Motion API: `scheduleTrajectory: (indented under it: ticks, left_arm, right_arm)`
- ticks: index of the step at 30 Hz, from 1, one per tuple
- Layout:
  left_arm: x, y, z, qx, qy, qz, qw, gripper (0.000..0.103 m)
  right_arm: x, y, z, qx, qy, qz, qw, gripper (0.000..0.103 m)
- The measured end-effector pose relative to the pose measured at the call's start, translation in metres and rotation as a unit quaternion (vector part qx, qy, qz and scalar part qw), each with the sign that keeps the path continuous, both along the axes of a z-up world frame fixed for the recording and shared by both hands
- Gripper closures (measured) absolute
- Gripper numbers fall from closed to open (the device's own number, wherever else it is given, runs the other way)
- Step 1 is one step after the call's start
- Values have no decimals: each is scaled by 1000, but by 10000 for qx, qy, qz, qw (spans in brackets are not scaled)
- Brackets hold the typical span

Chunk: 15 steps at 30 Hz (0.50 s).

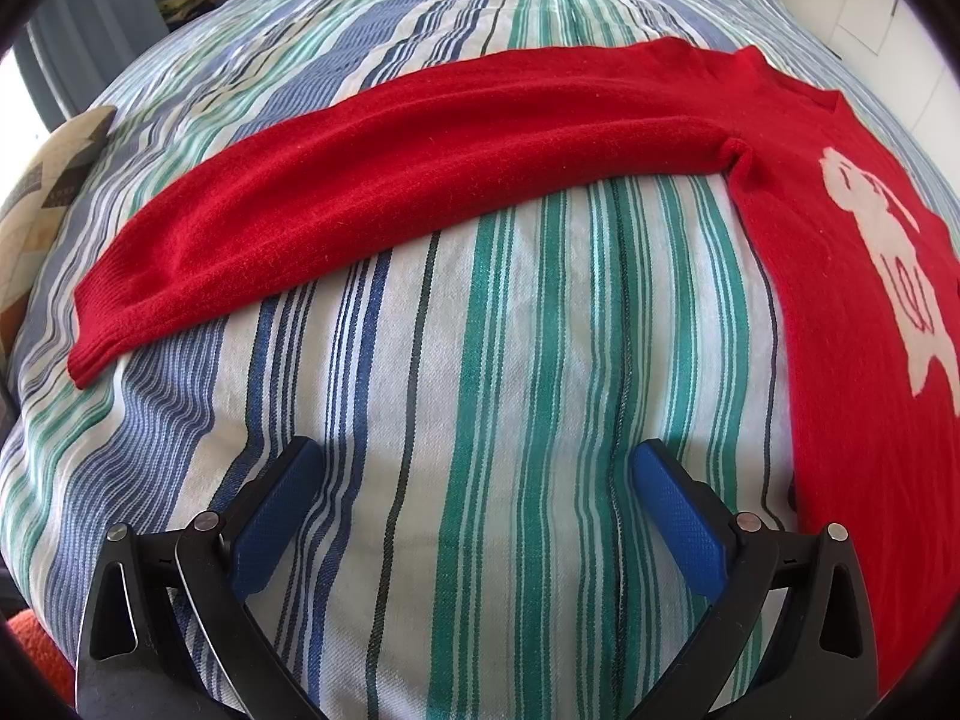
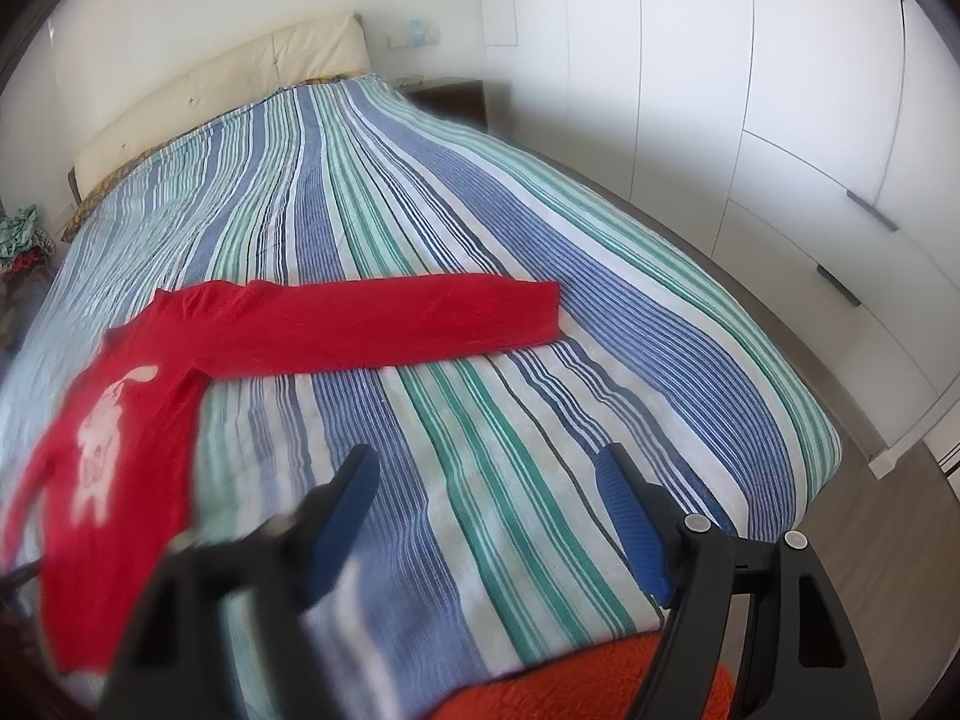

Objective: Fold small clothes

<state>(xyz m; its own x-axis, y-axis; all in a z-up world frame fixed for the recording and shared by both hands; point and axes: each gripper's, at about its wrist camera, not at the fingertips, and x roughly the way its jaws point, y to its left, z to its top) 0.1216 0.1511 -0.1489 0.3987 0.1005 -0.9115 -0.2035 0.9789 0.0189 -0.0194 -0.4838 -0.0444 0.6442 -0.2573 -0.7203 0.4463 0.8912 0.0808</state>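
Note:
A small red sweater (image 1: 840,360) with a white animal figure on its front lies flat on the striped bedspread (image 1: 480,360). One long sleeve (image 1: 360,198) stretches out to the left in the left wrist view. The right wrist view shows the sweater body (image 2: 120,408) at the left and the other sleeve (image 2: 390,324) reaching right. My left gripper (image 1: 480,468) hovers open above bare bedspread, below the sleeve and left of the body. Also open with nothing between its blue pads, my right gripper (image 2: 486,474) hangs over the bedspread right of the body.
The bed (image 2: 540,252) has a cream headboard (image 2: 210,90) at its far end. White wardrobe doors (image 2: 780,120) line the right side, with wooden floor (image 2: 888,540) between. An orange fuzzy cloth (image 2: 570,684) lies at the near edge. A patterned pillow (image 1: 42,192) sits at the left.

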Motion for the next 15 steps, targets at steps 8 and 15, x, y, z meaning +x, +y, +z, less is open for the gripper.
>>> scheduleTrajectory:
  ticks: [8, 15]
  left_arm:
    - [-2, -1, -1, 44, -80, -61, 9999, 0]
    - [-4, -6, -1, 159, -190, -92, 9997, 0]
  right_arm:
    - [24, -1, -10, 568, 430, 504, 9962, 24]
    - [48, -78, 25, 2437, -1007, -294, 9642, 24]
